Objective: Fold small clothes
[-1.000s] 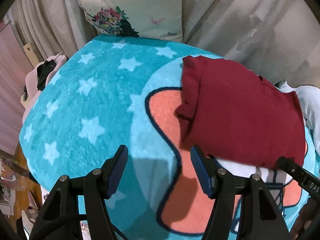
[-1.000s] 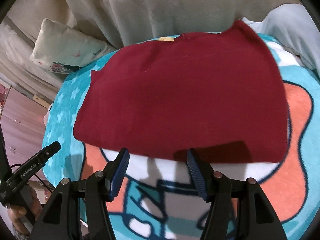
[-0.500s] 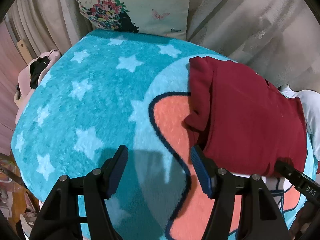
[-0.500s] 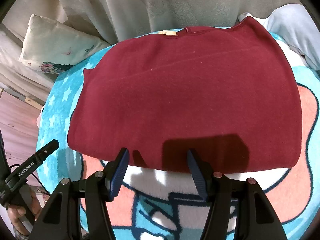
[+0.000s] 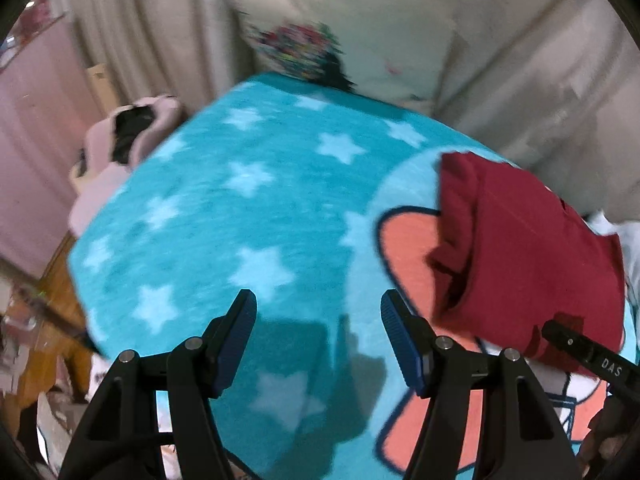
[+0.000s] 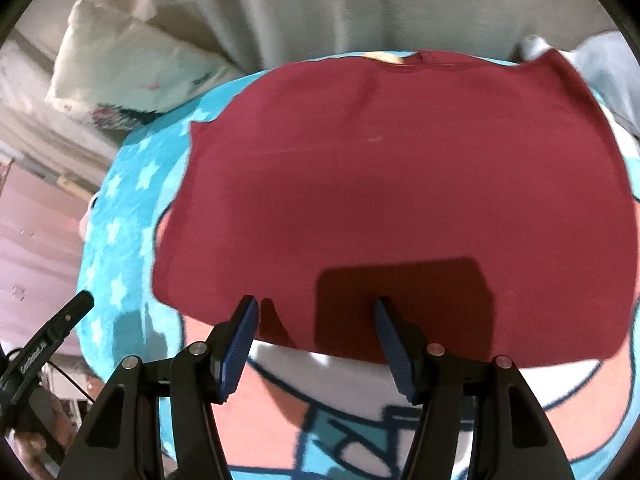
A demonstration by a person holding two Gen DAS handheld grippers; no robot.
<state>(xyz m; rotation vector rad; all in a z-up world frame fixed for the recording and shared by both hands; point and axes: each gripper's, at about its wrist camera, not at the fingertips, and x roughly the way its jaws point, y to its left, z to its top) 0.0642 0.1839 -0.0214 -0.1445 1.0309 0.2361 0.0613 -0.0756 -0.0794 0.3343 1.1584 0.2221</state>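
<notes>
Right gripper hangs with jaws spread wide and nothing between them, tips level with the near hem of the dark red garment. Left gripper likewise spread and unloaded, over bare blanket to the left of the cloth.

Garment lies flat on the turquoise star blanket, neckline at the far edge, toward the curtain. Its left side appears already doubled over, with a bunched, rumpled edge showing in the left wrist view (exact layering there hard to read).

Step in hand, as I judge it: take the near hem and carry it toward the neckline.
- Pinch the hem itself, low, so the pads catch cloth and not the fluffy blanket pile.
- Both grippers on the hem, well apart, so the fold line runs straight; the left one would have to come right first.
- Take every layer at the rumpled left edge, or it will splay when lifted.

Surroundings: floral pillow at the far end against the pale curtain; pale clothing touching the garment's far right corner (may snag or drag along); pink-and-black bundle off the blanket's left edge, well apart. Nothing lies on the fold path itself.
</notes>
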